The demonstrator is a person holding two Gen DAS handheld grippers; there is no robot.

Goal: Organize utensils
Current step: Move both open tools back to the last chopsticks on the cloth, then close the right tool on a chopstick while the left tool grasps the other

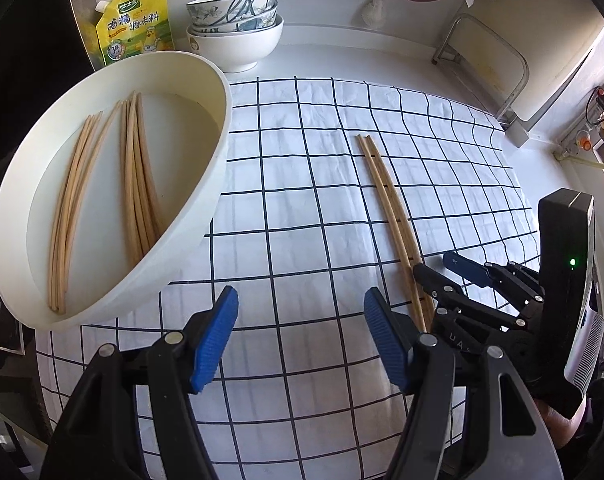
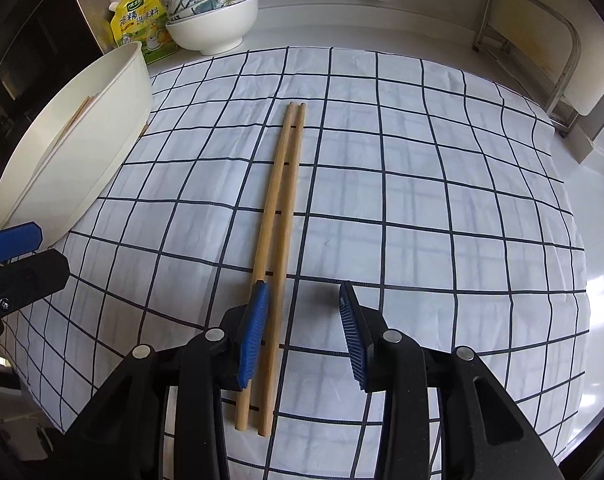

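R tongs point(image 2: 303, 334) hang over near end of chopstick pair point(image 2: 280, 240), jaws part-open, not gripping; left pad looks on top of one stick, maybe touching, fisheye makes it hard to tell. Pair lies on checked cloth point(image 2: 421, 200) on tabletop, sticks side by side, long axis running away from tongs toward bowls. L tongs point(image 1: 300, 336) open, empty, beside pair, farther off. White basin point(image 1: 218, 160) at left holds approx. ten more chopsticks point(image 1: 136, 184) in two bunches. Stacked bowls point(image 1: 238, 24): contents not visible.
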